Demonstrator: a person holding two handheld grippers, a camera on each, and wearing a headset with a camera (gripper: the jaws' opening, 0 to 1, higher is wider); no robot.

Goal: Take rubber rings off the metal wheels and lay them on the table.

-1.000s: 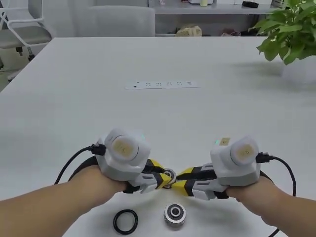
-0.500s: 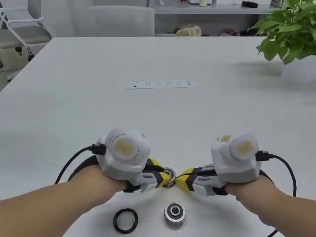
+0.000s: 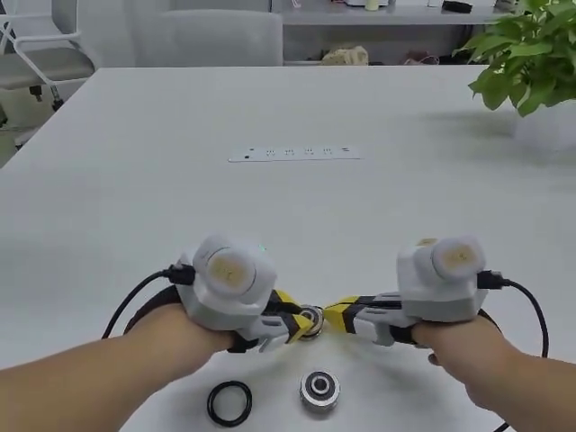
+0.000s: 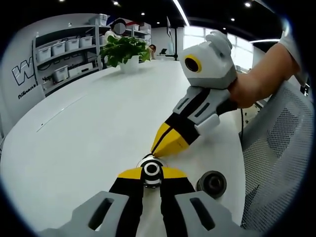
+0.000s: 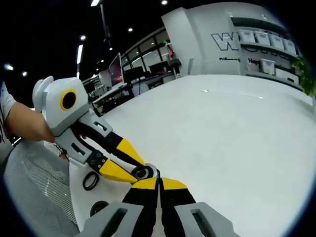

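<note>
- Near the table's [image 3: 405,180] front edge, just above its surface, your two grippers meet tip to tip.
- Your left gripper [image 4: 151,174] is clamped on a metal wheel [image 4: 151,167], one yellow jaw on either side of it; in the head view that gripper [image 3: 301,326] reaches in from the left.
- Your right gripper [image 5: 159,182] has its jaws pressed together, with just a thin line between them in its own view. Its point touches the rim of the held wheel. Whether it pinches any rubber there, you cannot tell from these views.
- Seen from your head, the right gripper [image 3: 335,315] comes in from the right, level with the left one.
- On the table just below the grippers, a second wheel [image 3: 319,390] lies flat, shiny hub facing up.
- Left of it, apart from it, a black rubber ring [image 3: 229,402] lies flat on the table.
- Farther across the table, a white power strip [image 3: 294,154] lies flat, and a leafy plant [image 3: 526,54] stands at the far right.
</note>
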